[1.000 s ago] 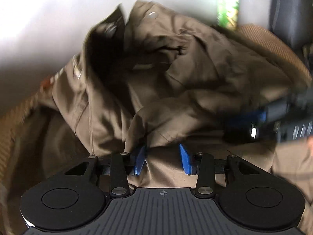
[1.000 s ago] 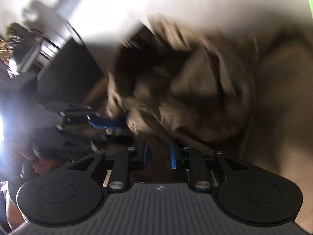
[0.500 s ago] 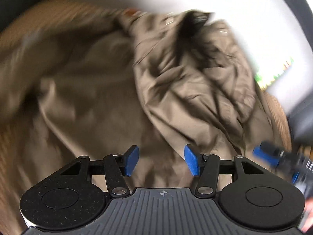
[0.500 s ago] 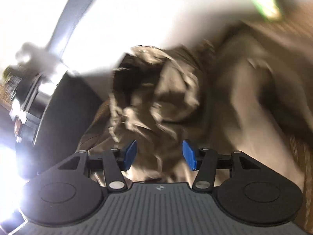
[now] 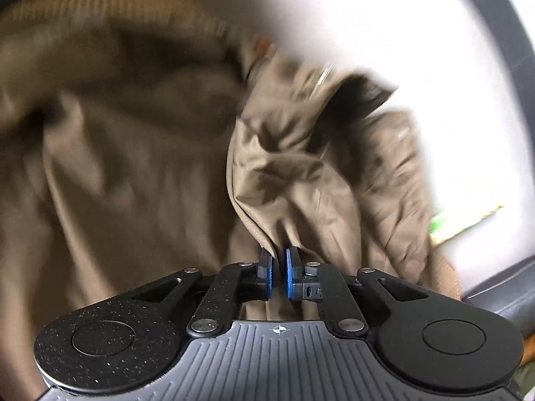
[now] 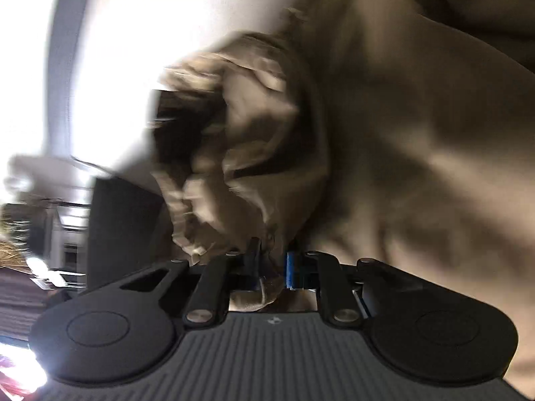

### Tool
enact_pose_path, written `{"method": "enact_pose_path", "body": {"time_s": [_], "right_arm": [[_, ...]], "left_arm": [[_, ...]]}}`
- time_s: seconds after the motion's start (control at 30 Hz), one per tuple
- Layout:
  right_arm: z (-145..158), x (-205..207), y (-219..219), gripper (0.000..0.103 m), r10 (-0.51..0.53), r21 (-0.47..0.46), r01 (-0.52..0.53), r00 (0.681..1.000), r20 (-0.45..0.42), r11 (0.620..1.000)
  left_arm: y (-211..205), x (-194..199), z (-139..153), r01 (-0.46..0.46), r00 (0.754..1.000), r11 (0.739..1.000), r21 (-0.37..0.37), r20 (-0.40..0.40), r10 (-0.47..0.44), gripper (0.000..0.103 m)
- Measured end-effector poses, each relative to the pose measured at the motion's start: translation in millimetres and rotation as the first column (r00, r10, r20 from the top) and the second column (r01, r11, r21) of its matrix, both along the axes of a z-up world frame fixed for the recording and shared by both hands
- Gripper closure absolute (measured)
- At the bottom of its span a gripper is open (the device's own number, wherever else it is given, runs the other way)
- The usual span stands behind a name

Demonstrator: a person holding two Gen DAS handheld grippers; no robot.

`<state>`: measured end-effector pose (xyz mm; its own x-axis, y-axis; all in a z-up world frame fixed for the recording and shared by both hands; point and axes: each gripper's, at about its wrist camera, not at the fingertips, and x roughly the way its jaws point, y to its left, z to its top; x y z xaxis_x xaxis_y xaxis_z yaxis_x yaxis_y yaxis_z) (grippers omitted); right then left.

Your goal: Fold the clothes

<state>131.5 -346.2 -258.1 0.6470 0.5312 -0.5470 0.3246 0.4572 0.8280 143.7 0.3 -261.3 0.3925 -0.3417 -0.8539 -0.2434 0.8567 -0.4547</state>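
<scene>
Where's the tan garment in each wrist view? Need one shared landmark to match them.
Left wrist: tan garment fills the centre and left, its seamed edge running down into the left gripper, which is shut on it.
Right wrist: tan garment fills the centre and right, a bunched fold pinched in the right gripper.
Shared landmark: the bright white surface behind the cloth.

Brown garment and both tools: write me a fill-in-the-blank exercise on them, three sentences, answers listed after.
1. The left tool is ____ on an edge of the brown garment.
2. The pads of the left tool are coloured ____.
3. Cloth is bunched between the fingers of the right tool, so ____ tools grip the garment.

Missing words: shut; blue; both
</scene>
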Motion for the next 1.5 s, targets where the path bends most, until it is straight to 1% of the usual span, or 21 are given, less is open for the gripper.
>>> {"method": "enact_pose_path", "body": {"time_s": [0.07,0.17,0.2,0.27,0.3,0.33,0.37,0.47,0.67,0.73,0.8,0.87,0.97,1.07,1.13,1.2,1.23,1.3,1.37,1.43,1.5], "right_arm": [[10.4,-11.3,4.9,0.088,0.019,-0.001,-0.019,0.999,0.040,1.000],[-13.9,-20.1,11.0,0.088,0.032,-0.051,-0.036,0.997,-0.065,0.998],[-21.7,-21.2,11.9,0.089,0.036,-0.069,-0.043,0.995,-0.098,0.997],[-15.4,-25.6,8.2,0.088,0.035,-0.080,-0.042,0.995,-0.091,0.996],[-12.3,-27.8,6.4,0.082,0.035,-0.086,-0.042,0.996,-0.087,0.995],[-9.1,-30.0,4.5,0.077,0.034,-0.092,-0.042,0.996,-0.083,0.995],[-6.0,-32.2,2.7,0.059,0.034,-0.098,-0.041,0.996,-0.080,0.994],[6.3,-38.2,-3.4,0.055,0.034,-0.124,-0.041,0.998,-0.061,0.991],[61.8,5.2,-16.8,0.054,0.110,-0.412,-0.058,0.988,0.104,0.909],[70.7,29.3,-18.8,0.055,0.154,-0.503,-0.072,0.980,0.123,0.861],[74.2,46.1,-17.5,0.083,0.229,-0.497,-0.135,0.964,0.133,0.857],[74.2,58.9,-13.7,0.088,0.318,-0.450,-0.227,0.938,0.137,0.864],[66.8,73.6,-0.8,0.092,0.450,-0.429,-0.377,0.889,0.080,0.821],[51.4,84.6,13.1,0.091,0.536,-0.421,-0.484,0.844,0.006,0.767],[37.9,94.4,15.5,0.089,0.519,-0.462,-0.472,0.854,-0.030,0.750],[24.0,105.1,17.0,0.075,0.494,-0.505,-0.452,0.867,-0.056,0.736],[16.1,112.5,15.4,0.076,0.464,-0.525,-0.422,0.884,-0.056,0.739],[0.6,125.6,11.0,0.103,0.399,-0.549,-0.377,0.913,-0.085,0.746],[-1.7,127.7,4.0,0.103,0.351,-0.528,-0.335,0.933,-0.075,0.780],[5.7,121.5,-2.9,0.097,0.320,-0.492,-0.297,0.947,-0.038,0.819],[28.7,97.3,-2.1,0.093,0.342,-0.506,-0.280,0.939,0.032,0.816]], "left_arm": [[4.2,-7.3,-1.9,0.026,1.000,0.999,0.046,0.007,-0.026,0.099],[10.6,-18.2,-4.8,0.064,0.998,0.991,0.116,0.014,-0.066,0.098],[12.7,-21.9,-5.8,0.076,0.997,0.987,0.139,0.016,-0.079,0.103],[19.2,-24.7,-1.6,0.068,0.997,0.991,0.115,0.020,-0.071,0.096],[23.0,-26.6,3.8,0.056,0.998,0.994,0.094,0.027,-0.059,0.079],[25.4,-28.7,10.6,0.054,0.997,0.995,0.088,0.041,-0.057,0.077],[26.3,-29.8,19.8,0.071,0.995,0.992,0.100,0.067,-0.078,0.078],[26.3,-22.4,45.6,0.139,0.977,0.977,0.160,0.139,-0.161,0.077],[6.6,16.7,65.4,0.235,0.943,0.938,0.257,0.175,-0.284,0.070],[-2.3,21.6,70.8,0.308,0.919,0.931,0.195,0.191,-0.344,0.070],[-12.1,19.8,75.9,0.376,0.889,0.915,0.144,0.222,-0.400,0.070],[-25.1,21.9,73.9,0.428,0.863,0.888,0.166,0.218,-0.456,0.070],[-42.2,33.1,64.0,0.472,0.840,0.854,0.218,0.184,-0.511,0.070],[-47.3,48.1,52.8,0.453,0.853,0.859,0.239,0.162,-0.495,0.065],[-48.1,59.7,42.8,0.429,0.871,0.863,0.267,0.131,-0.473,0.060],[-45.9,69.1,27.8,0.417,0.887,0.866,0.275,0.085,-0.454,0.061],[-44.5,72.2,21.4,0.414,0.892,0.867,0.276,0.068,-0.448,0.064],[-41.2,75.2,14.9,0.410,0.897,0.870,0.273,0.052,-0.439,0.069],[-36.2,73.4,20.5,0.405,0.901,0.878,0.255,0.051,-0.430,0.069],[-27.8,61.6,35.7,0.401,0.902,0.884,0.242,0.066,-0.427,0.059],[-17.9,42.8,44.8,0.391,0.907,0.891,0.231,0.068,-0.416,0.054]]}}
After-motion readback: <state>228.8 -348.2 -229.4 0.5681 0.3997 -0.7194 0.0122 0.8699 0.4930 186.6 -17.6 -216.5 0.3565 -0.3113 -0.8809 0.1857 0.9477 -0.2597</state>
